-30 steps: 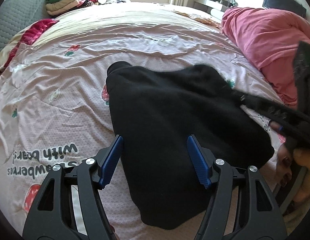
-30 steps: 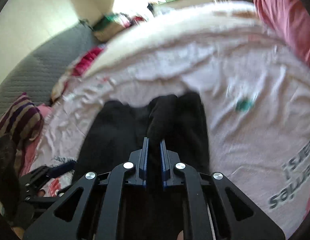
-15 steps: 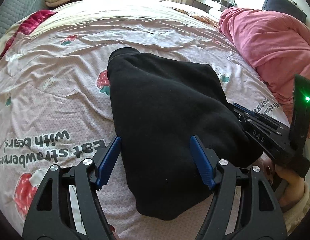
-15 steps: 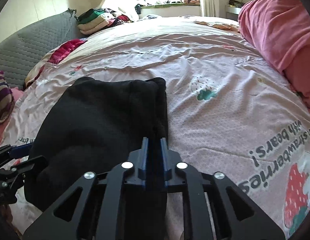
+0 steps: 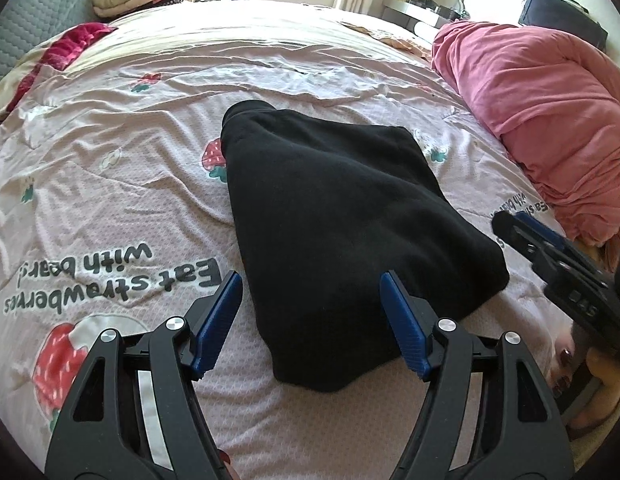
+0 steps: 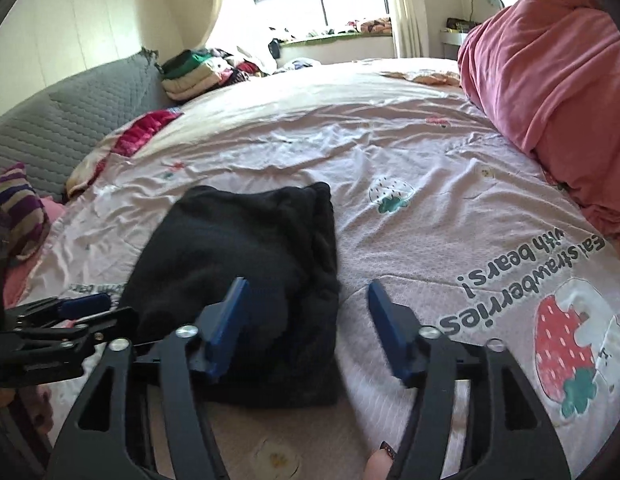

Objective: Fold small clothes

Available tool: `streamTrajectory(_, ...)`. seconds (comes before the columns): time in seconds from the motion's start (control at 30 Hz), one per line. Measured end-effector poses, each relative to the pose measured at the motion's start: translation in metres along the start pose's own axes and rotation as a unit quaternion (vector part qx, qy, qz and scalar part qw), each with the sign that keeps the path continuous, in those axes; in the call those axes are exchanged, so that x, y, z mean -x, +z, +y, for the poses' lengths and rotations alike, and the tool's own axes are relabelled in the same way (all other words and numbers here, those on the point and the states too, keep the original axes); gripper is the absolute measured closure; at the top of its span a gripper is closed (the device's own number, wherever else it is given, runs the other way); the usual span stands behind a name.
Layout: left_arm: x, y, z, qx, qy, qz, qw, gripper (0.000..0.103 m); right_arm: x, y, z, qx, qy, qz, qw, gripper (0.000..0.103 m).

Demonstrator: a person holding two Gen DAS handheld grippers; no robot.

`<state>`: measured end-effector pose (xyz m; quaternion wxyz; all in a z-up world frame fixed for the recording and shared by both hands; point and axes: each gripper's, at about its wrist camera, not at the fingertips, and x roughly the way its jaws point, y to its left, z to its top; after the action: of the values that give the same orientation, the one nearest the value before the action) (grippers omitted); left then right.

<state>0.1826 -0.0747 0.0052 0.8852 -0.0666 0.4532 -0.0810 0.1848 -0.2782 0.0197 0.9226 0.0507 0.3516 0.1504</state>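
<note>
The right gripper (image 6: 306, 316), which pinched the black garment (image 5: 342, 232) a second ago, has just been opening and now stands wide, holding nothing. The garment lies folded on the bedsheet (image 5: 110, 184) just ahead, between the empty, open left gripper (image 5: 312, 312) fingers. This fold looks done.

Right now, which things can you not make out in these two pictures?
- Black garment: its type and folded layers are hidden in both views; the dark cloth shows no detail.
- Right gripper: the left wrist view's edge cuts it off.
- Bedsheet lettering: the garment hides part in the right wrist view.
</note>
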Motion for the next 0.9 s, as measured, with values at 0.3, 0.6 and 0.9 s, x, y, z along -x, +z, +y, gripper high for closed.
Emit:
streamTrajectory(0.3,0.021,-0.009,0.0,0.001,-0.004,-0.014,0.9999,0.038,0.044,-0.002,0.011,0.008,0.004,-0.043,0.999,0.014)
streamTrajectory(0.6,0.05,-0.013,-0.002,0.004,-0.008,-0.045,0.9989,0.01,0.081,-0.009,0.018,0.005,0.012,-0.076,0.997,0.008)
streamTrajectory(0.9,0.08,-0.027,-0.001,0.001,-0.009,-0.077,0.997,0.01,0.112,-0.027,0.033,0.021,0.007,-0.098,0.995,0.005)
